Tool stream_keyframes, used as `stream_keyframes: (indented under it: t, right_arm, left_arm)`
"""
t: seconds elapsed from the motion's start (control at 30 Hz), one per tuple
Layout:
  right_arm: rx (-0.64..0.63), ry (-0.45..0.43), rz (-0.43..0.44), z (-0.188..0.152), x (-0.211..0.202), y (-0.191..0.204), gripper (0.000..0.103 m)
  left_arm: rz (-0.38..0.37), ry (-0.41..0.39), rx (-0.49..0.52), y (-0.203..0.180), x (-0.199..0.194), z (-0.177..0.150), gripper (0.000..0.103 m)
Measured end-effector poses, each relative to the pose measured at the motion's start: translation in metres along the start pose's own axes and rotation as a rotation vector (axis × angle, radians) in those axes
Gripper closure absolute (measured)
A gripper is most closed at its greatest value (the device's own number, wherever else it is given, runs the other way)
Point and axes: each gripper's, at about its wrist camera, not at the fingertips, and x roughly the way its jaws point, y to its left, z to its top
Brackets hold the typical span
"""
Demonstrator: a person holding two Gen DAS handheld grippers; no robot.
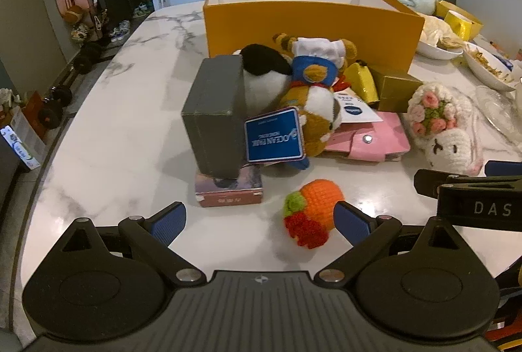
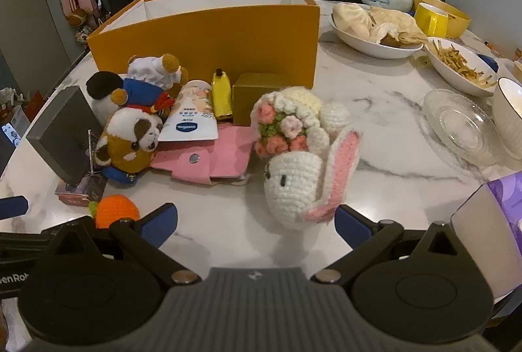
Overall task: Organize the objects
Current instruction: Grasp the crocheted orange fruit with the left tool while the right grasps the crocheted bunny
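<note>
Crochet bunny (image 2: pixel 301 162) lying head toward right tongs (image 2: pixel 256 223), both tongs wide.

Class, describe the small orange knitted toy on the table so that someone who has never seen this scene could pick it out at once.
Start at the big orange box on the marble table. In front of it lies a heap of soft toys and small boxes; nearer the camera than the heap, by itself, sits the knitted orange toy, between the open fingers of the left gripper. Only it is a round orange ball with green and red tufts.
</note>
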Motion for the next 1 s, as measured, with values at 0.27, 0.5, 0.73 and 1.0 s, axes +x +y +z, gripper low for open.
stream_keyframes:
  t: [0.27, 0.5, 0.73, 1.0]
  right_arm:
    - [0.019, -0.013, -0.034, 0.006, 0.005, -0.014, 0.001]
    - [0.015, -0.007, -0.076, 0.019, 0.025, -0.026, 0.001]
    - [0.016, 0.000, -0.060, 0.022, 0.043, -0.030, 0.001]
    - [0.021, -0.008, -0.041, 0.021, 0.047, -0.029, 0.006]
  left_arm:
    - [-0.045, 0.008, 0.029, -0.016, 0.007, 0.004, 0.000]
    - [-0.063, 0.006, 0.061, -0.033, 0.021, 0.006, 0.000]
    - [-0.087, 0.058, 0.050, -0.035, 0.037, 0.002, 0.000]
    - [-0.109, 0.058, 0.013, -0.028, 0.039, -0.001, 0.029]
